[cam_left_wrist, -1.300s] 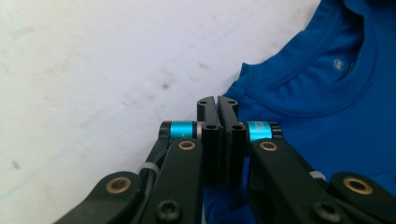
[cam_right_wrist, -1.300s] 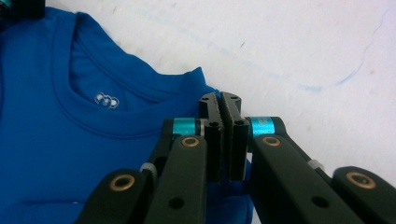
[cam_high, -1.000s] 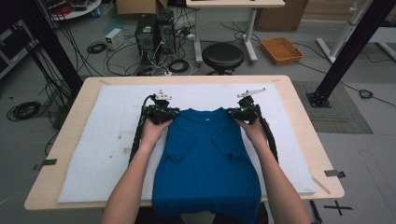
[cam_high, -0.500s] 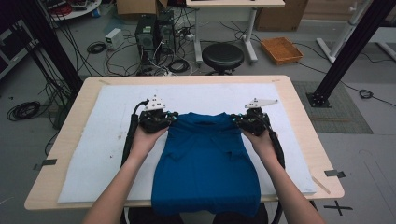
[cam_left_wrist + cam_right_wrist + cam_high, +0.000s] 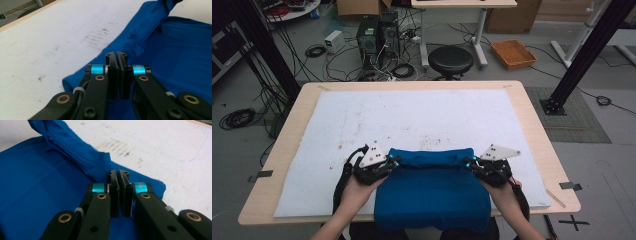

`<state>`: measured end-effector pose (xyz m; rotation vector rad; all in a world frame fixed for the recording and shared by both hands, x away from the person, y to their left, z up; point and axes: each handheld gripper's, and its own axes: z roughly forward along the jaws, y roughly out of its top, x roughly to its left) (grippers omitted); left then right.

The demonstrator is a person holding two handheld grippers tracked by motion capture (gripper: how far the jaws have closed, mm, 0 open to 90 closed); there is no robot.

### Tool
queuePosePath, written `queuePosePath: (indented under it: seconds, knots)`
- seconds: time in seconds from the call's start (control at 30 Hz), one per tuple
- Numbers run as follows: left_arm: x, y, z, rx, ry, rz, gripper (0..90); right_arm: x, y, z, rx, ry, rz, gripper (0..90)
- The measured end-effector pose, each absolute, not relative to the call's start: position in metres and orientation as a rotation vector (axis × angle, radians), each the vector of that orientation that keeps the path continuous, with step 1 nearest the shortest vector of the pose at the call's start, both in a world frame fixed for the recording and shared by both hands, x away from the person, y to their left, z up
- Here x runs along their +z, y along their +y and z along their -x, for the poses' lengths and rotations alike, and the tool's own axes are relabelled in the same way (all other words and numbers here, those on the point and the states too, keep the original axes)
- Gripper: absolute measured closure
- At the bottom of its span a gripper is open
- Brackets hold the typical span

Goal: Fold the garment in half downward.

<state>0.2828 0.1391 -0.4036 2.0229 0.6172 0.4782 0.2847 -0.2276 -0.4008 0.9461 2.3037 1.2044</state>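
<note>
Left gripper (image 5: 395, 162): high view, at the left end of the blue garment's far fold, jaws pressed together with cloth seemingly pinched between them.
Right gripper (image 5: 469, 164): high view, at the right end of that fold, jaws likewise narrow on the cloth.
Blue garment (image 5: 432, 192): one piece of soft matte fabric, folded into a rough rectangle; its long axis runs toward the near table edge, which it overhangs; the far edge is a rolled, rumpled ridge.
White mat (image 5: 412, 120): one flat sheet under the garment, scuffed with faint dark marks just beyond the fold.
Table (image 5: 537, 125): one, light wood, its rim showing around the mat.
Hands: two, one behind each gripper, at the garment's near corners.

Left gripper (image 5: 116, 55), left gripper view: two black jaws almost meeting, teal bands and brass rivets on the arms; tips sit on the garment (image 5: 175, 45) edge, whose bunched ridge runs away to the upper right.

Right gripper (image 5: 117, 173), right gripper view: jaws nearly closed at the garment (image 5: 37, 175) edge; pleated ridge runs to the upper left, stained mat (image 5: 155, 145) beyond.
</note>
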Motion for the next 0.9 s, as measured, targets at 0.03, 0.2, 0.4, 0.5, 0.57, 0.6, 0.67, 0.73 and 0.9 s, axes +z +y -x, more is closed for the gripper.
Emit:
queuePosePath:
  seconds: [0.03,0.2,0.4,0.5,0.57,0.6,0.67,0.73,0.9]
  knots:
    - [-0.406,0.139,-0.277,0.483,0.613,-2.029,88.0,-0.401,-0.228,-0.279,1.205,2.302,-0.946,88.2]
    - [-0.416,0.136,-0.254,0.485,0.580,-2.068,88.0,-0.407,-0.227,-0.252,1.166,2.307,-0.915,88.2]
    - [-0.428,0.135,-0.236,0.469,0.551,-2.122,87.9,-0.418,-0.225,-0.233,1.084,2.352,-0.869,88.1]
    - [-0.433,0.134,-0.230,0.447,0.547,-2.144,87.7,-0.422,-0.224,-0.224,1.053,2.380,-0.846,88.0]
    - [-0.436,0.133,-0.227,0.444,0.535,-2.166,87.5,-0.424,-0.223,-0.218,1.028,2.398,-0.836,87.5]
    - [-0.437,0.133,-0.225,0.442,0.532,-2.171,87.3,-0.425,-0.223,-0.216,1.020,2.400,-0.830,87.2]
    - [-0.439,0.133,-0.222,0.430,0.524,-2.186,86.5,-0.426,-0.223,-0.212,1.007,2.410,-0.821,86.8]
    - [-0.440,0.133,-0.219,0.425,0.521,-2.199,81.8,-0.426,-0.225,-0.209,0.992,2.408,-0.816,84.7]
    - [-0.432,0.135,-0.222,0.436,0.548,-2.161,68.3,-0.416,-0.232,-0.212,1.015,2.350,-0.820,79.5]
